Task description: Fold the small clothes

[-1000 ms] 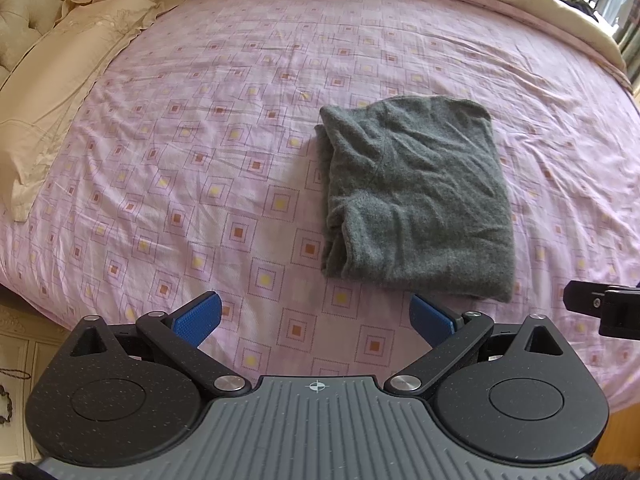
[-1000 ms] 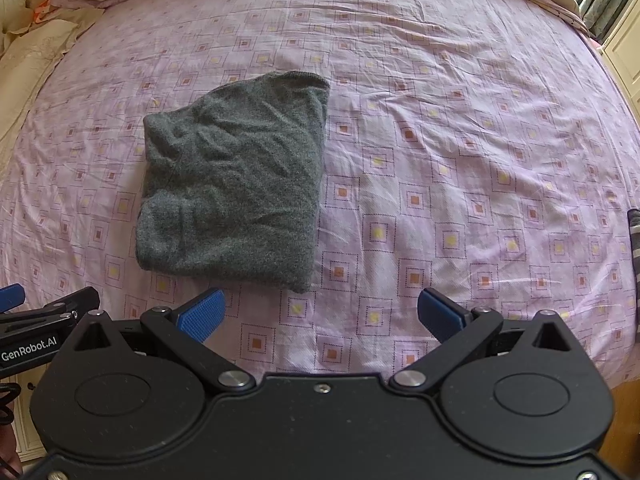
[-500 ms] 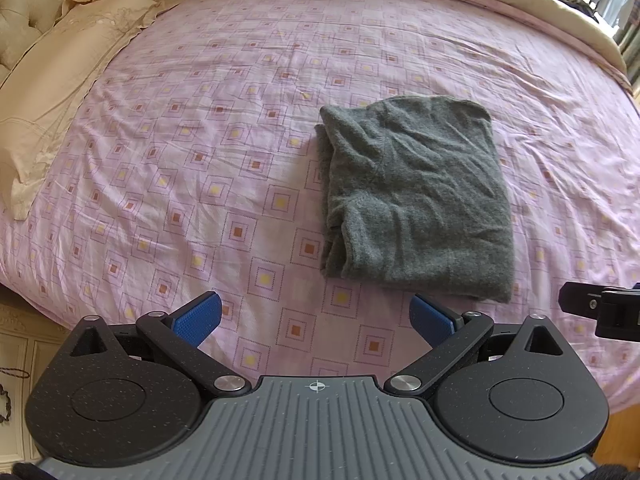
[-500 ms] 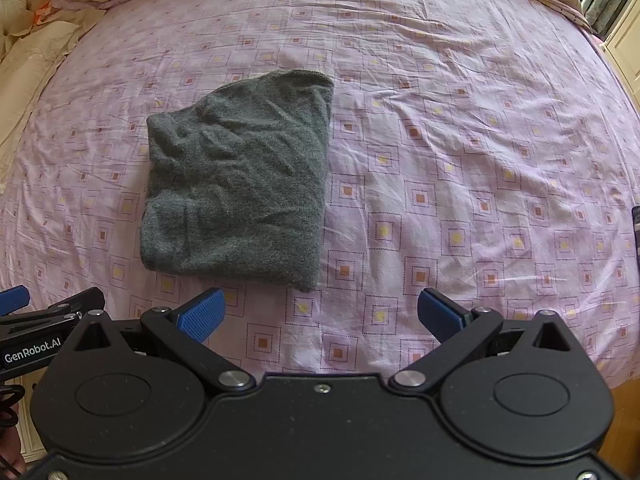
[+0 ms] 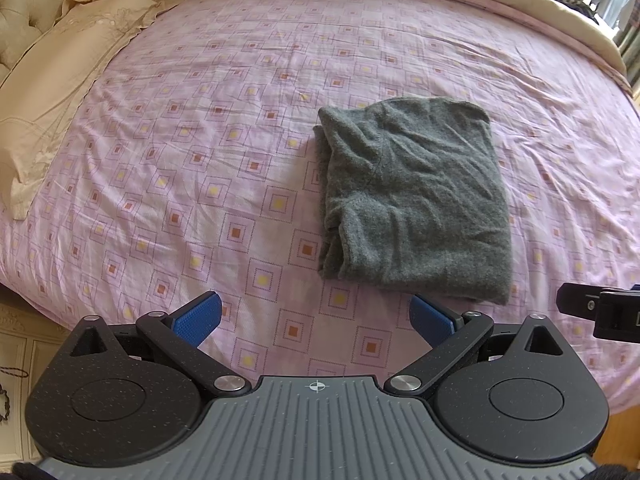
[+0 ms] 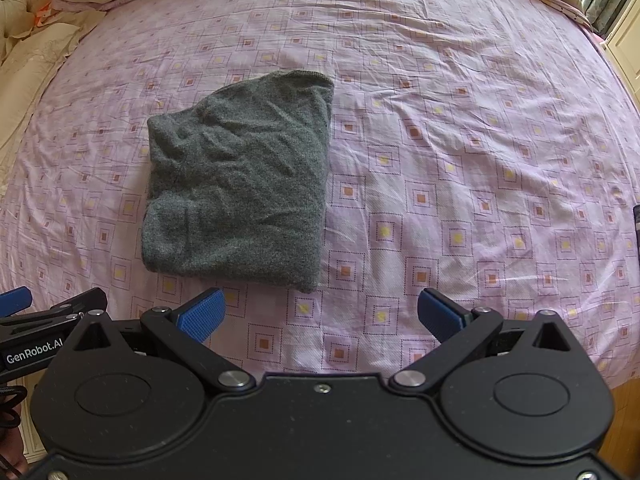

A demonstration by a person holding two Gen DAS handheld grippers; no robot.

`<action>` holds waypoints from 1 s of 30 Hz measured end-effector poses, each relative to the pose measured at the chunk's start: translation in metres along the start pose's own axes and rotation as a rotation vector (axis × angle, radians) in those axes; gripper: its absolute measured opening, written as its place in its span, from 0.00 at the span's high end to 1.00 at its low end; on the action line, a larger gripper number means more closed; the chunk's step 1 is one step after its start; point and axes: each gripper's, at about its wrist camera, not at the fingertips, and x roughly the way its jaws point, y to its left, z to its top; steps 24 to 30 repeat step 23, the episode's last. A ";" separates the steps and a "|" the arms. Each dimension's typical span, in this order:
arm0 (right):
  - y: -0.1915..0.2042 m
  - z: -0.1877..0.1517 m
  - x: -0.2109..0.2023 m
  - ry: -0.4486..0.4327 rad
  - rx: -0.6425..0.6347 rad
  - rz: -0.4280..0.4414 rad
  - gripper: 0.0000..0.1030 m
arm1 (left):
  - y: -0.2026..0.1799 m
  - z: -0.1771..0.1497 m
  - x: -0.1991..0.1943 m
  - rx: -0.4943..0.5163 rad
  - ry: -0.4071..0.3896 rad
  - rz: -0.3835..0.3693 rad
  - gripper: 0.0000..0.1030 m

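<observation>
Both grippers hung off the near edge of the bed (image 5: 168,168), neither touching anything. Left gripper (image 5: 316,316): blue pads spread wide, nothing between them. Right gripper (image 6: 322,312): same, pads well apart and empty. The garment (image 5: 416,200) lay on the sheet ahead, right of centre from my left camera and left of centre from the right one (image 6: 240,184), so it sat between my two tools. I judged the fold largely done: a compact grey block, roughly rectangular, near edge fairly straight, left side showing stacked, rolled layers. Knit looked soft and fuzzy, wool-like, with shallow creases across the top. Sheet was thin pink cotton printed with nested squares, lightly wrinkled. A cream pillow (image 5: 60,92) sat far left, clear of the work. Next move, as I read it: either smooth the top, or tidy that bunched left side, which would call for a low approach and a shallow pinch on the top layers only.
</observation>
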 end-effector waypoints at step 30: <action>-0.002 0.001 0.000 0.005 0.006 0.009 0.01 | -0.004 0.002 -0.004 -0.012 -0.021 -0.004 0.02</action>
